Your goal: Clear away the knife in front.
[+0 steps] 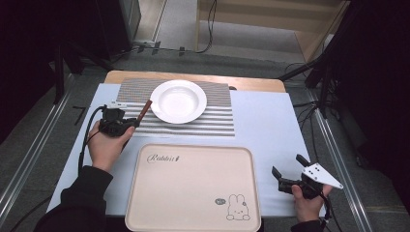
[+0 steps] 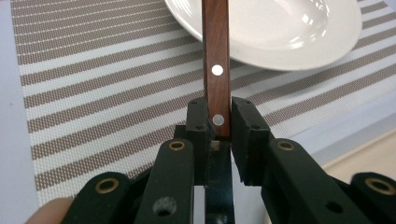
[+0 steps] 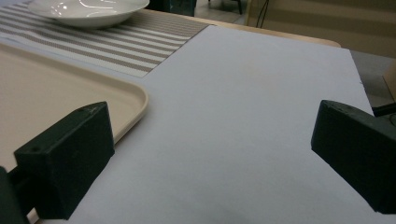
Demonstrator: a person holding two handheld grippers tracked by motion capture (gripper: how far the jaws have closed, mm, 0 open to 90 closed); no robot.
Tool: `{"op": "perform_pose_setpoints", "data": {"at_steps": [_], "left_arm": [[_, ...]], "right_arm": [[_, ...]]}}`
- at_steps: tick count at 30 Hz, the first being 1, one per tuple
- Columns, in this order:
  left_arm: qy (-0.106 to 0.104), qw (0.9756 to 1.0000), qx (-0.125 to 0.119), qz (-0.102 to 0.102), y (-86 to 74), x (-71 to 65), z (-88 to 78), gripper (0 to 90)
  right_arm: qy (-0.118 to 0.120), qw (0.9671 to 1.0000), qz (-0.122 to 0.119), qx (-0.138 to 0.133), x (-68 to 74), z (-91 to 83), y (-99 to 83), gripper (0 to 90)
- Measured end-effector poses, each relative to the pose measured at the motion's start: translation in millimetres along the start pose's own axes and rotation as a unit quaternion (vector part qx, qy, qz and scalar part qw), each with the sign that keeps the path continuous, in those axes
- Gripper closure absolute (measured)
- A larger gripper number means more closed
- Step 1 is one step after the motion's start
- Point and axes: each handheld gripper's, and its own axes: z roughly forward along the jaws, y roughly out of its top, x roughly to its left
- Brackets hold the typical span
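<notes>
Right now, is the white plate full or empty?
Empty. The white plate shows only a bare, shiny inside in the high view, with no food on it.

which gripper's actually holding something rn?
The left gripper: its fingers clamp a wooden handle beside the white plate. The right gripper is open over bare table.

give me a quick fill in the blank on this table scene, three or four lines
1. The left gripper is shut on a ____ handle with two metal rivets.
2. The white plate sits on a ____ placemat.
3. The beige tray bears a drawing of a ____ in one corner.
4. The right gripper has its jaws ____, with nothing between them.

Missing words: wooden; striped; rabbit; open
</notes>
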Motion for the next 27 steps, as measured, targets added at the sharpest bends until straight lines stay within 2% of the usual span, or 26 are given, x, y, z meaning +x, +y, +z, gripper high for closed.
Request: {"op": "perform_pose_setpoints", "data": {"at_steps": [5,8,19,27], "left_arm": [[-0.006,1.0000,-0.002,0.001,-8.6,-4.0,-5.4,77.8],[-0.010,0.9999,-0.004,-0.007,-13.2,-6.6,-9.6,77.8],[-0.029,0.9995,-0.006,0.003,-31.5,-21.6,-23.8,77.8],[-0.044,0.9990,-0.005,0.013,-41.0,-37.9,-31.5,77.7]], "right_arm": [[0.001,1.0000,-0.001,0.000,0.0,0.1,0.0,0.0],[0.001,1.0000,-0.001,0.000,0.0,0.1,0.0,0.0],[0.001,1.0000,-0.004,0.001,0.2,0.5,0.1,0.0],[0.002,1.0000,-0.005,0.001,0.3,0.7,0.0,0.0]]}}
